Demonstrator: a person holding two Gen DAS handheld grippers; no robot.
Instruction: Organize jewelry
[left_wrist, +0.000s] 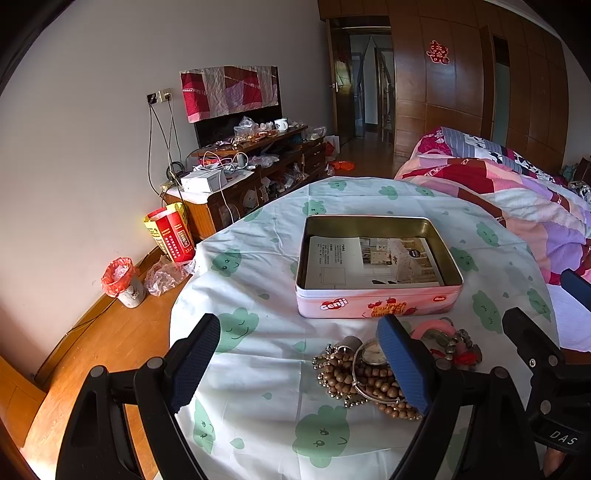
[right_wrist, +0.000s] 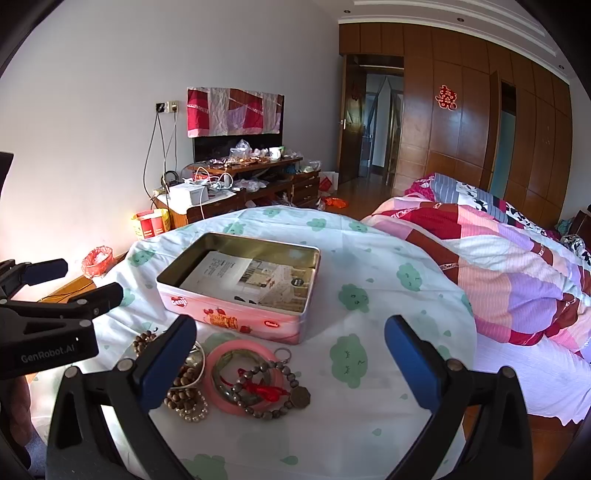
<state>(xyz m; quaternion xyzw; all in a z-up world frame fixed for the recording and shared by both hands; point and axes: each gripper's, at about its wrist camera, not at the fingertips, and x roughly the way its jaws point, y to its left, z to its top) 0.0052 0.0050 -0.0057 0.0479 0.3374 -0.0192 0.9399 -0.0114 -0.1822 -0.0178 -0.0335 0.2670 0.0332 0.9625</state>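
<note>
An open pink tin box (left_wrist: 376, 306) (right_wrist: 236, 317) with a printed leaflet inside sits on the round table. In front of it lies a jewelry pile: brown wooden beads (left_wrist: 369, 380) (right_wrist: 184, 395), a silver bangle (left_wrist: 360, 391), a pink bangle (right_wrist: 236, 376), and a dark bead bracelet with a red tassel (right_wrist: 266, 387). My left gripper (left_wrist: 299, 365) is open and empty above the table, its right finger over the beads. My right gripper (right_wrist: 291, 362) is open and empty, hovering over the pink bangle; it also shows in the left wrist view (left_wrist: 546, 306).
The table carries a white cloth with green clouds (left_wrist: 258, 406) (right_wrist: 369, 277). A bed with a patchwork quilt (right_wrist: 498, 269) is at the right. A cluttered TV cabinet (left_wrist: 251, 166), a red bag (left_wrist: 170, 232) and a bin (left_wrist: 122, 280) stand along the left wall.
</note>
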